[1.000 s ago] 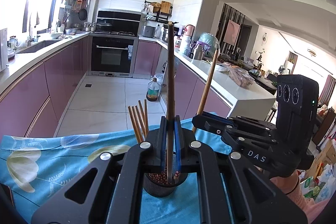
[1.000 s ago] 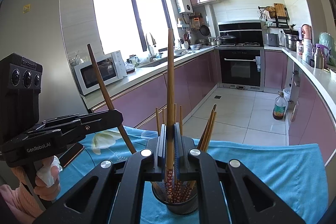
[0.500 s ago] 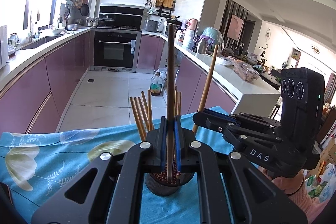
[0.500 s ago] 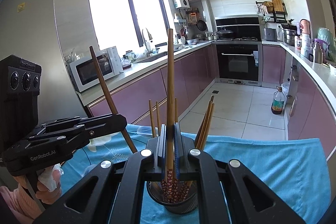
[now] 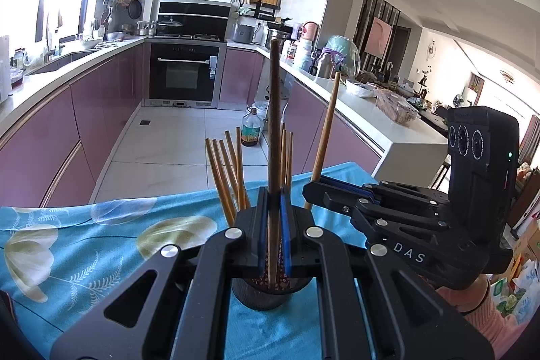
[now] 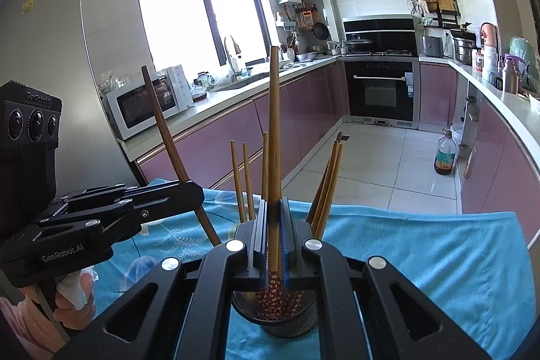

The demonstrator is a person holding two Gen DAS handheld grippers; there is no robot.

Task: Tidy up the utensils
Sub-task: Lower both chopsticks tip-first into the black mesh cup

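My left gripper (image 5: 272,201) is shut on a dark brown chopstick (image 5: 274,123) that stands upright, its lower end inside the dark mesh holder (image 5: 263,296). Several lighter chopsticks (image 5: 226,171) lean in that holder. In the right wrist view, my right gripper (image 6: 274,208) is shut on a light brown chopstick (image 6: 274,123) whose red flowered end reaches into the holder (image 6: 280,323). Each view shows the other gripper beside the holder: the right gripper (image 5: 308,186) with its chopstick (image 5: 325,130), the left gripper (image 6: 197,193) with its chopstick (image 6: 162,130).
The holder stands on a blue flowered cloth (image 5: 101,245) whose far edge drops to the tiled kitchen floor. An oil bottle (image 6: 445,154) stands on the floor. Pink cabinets line both sides, with a microwave (image 6: 148,100) at left. A hand (image 6: 72,299) grips the left handle.
Both grippers keep their chopsticks over the holder. The views have tipped down slightly, so the chopsticks in the holder show higher in the picture.
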